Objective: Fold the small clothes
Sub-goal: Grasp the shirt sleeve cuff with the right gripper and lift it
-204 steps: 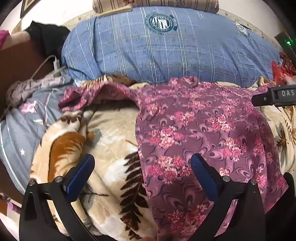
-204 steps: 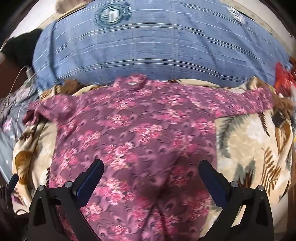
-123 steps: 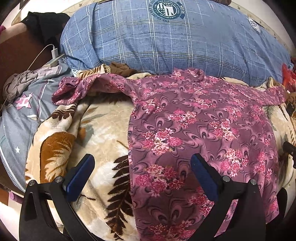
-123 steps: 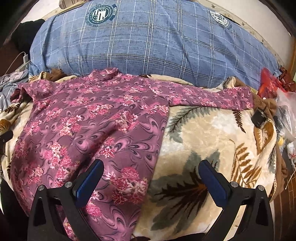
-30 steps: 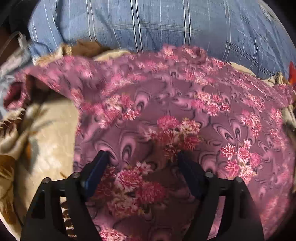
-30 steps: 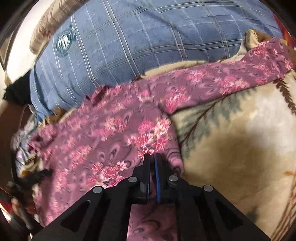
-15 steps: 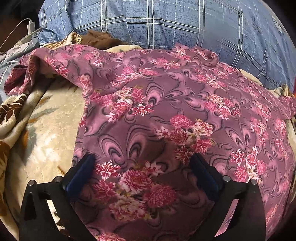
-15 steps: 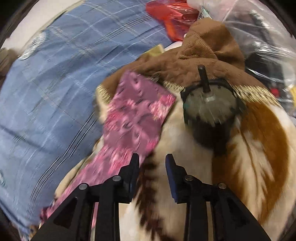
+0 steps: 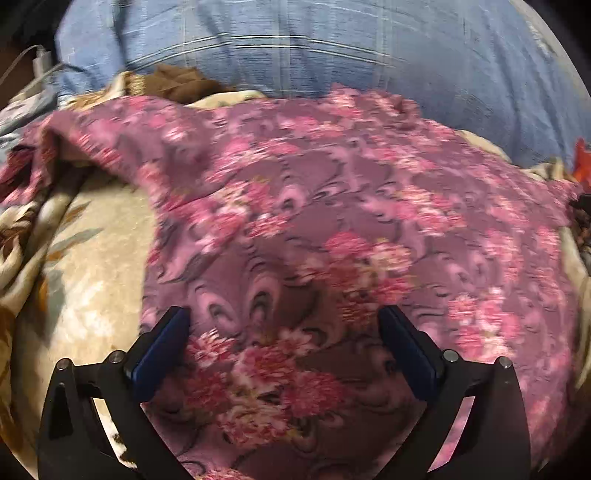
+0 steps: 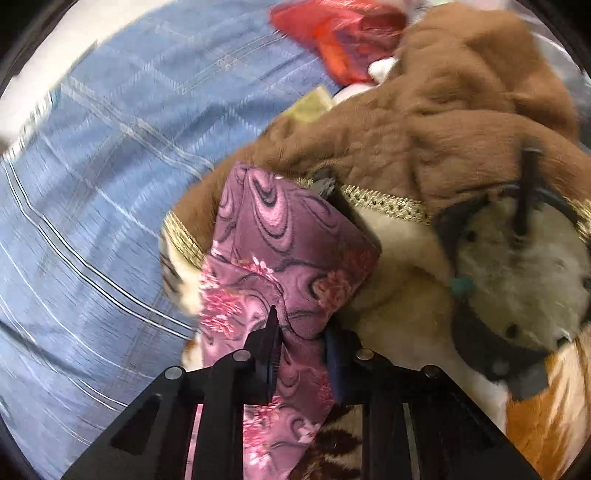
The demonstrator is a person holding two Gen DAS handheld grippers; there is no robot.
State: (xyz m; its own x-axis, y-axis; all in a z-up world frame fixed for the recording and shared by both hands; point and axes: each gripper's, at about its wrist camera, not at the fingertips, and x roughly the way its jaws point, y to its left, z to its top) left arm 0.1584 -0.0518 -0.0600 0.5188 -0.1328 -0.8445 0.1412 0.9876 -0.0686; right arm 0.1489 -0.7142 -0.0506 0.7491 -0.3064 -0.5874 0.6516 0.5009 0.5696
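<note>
In the right wrist view, the right gripper [image 10: 299,332] is seen closed on the sleeve [image 10: 284,258] of the floral shirt, the fabric pinched between the two narrowly set fingers at lower centre of the frame. The cuff end stands up and slightly right of the fingers, folded over on itself. Past it, a brown blanket [image 10: 443,110] fills the upper right, a dark round device [image 10: 517,280] lies at right, a red item [image 10: 340,33] sits at the top, and a blue checked pillow [image 10: 92,184] covers the left.

In the left wrist view, the left gripper [image 9: 284,328] is held wide open, nothing between its blue pads [image 9: 162,350], low over the floral shirt [image 9: 332,229]. The shirt body is spread across the centre and right of the frame on a cream leaf-print blanket [image 9: 88,280], with the other sleeve trailing to the upper left. A white charger [image 9: 40,62] is glimpsed at far upper left.

The shirt is judged to be light, thin and limp, likely to drape and slide on the plush blanket; it would best be taken at cuffs, shoulder seams or hem edges, where layers bunch into a firm pinch.

Counted: one shirt, two sleeves, two grippers, one pillow, one round device.
</note>
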